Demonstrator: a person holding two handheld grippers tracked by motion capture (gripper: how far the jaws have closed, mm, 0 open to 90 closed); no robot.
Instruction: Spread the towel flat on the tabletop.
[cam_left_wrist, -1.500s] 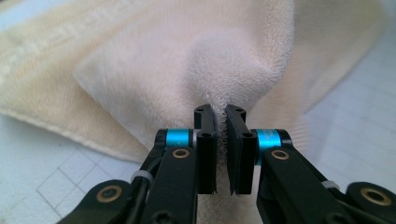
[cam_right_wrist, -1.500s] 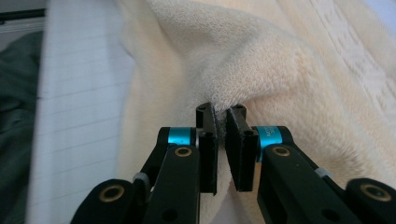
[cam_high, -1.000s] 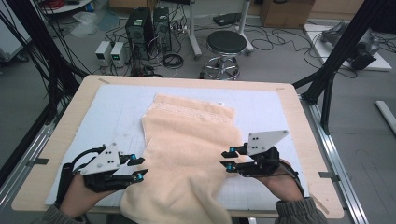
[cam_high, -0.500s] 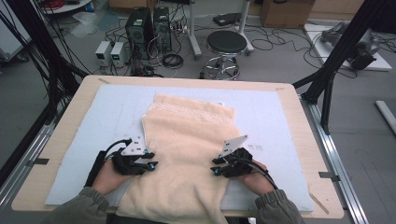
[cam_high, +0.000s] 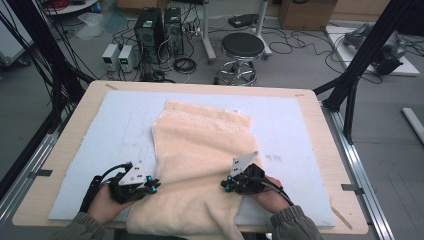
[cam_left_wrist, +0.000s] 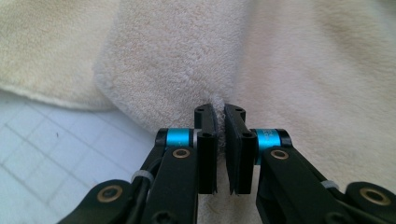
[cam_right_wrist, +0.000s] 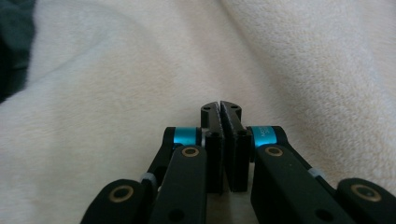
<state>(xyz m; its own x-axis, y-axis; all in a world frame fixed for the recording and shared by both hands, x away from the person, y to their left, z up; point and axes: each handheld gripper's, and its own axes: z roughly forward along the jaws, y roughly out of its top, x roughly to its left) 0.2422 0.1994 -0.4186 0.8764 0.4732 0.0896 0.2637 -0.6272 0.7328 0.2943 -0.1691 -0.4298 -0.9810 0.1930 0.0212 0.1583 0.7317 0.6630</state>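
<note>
Towel (cam_high: 200, 150): cream terry cloth, lying down the middle of the pale mat (cam_high: 300, 130) on the wooden table (cam_high: 60, 150); its near end hangs over the table edge towards me, its far end is folded flat with a woven band across it.
Left gripper (cam_high: 155, 184): I have it at the towel's left edge, near the front of the table. Its jaws have just been closing, and in the left gripper view (cam_left_wrist: 220, 122) I see a pinch of towel pile caught between the pads, so it is clamped on the cloth.
Right gripper (cam_high: 226, 185): I have it on the towel's right side, level with the left one and well apart from it. Its jaws have just been closing too; in the right gripper view (cam_right_wrist: 220, 114) the tips meet with the towel's surface gathered at them.
Hands: mine grip both tools from the bottom edge, sleeves just showing.
Floor beyond: a round stool (cam_high: 242, 46) and computer towers (cam_high: 157, 25) stand behind the table.
</note>
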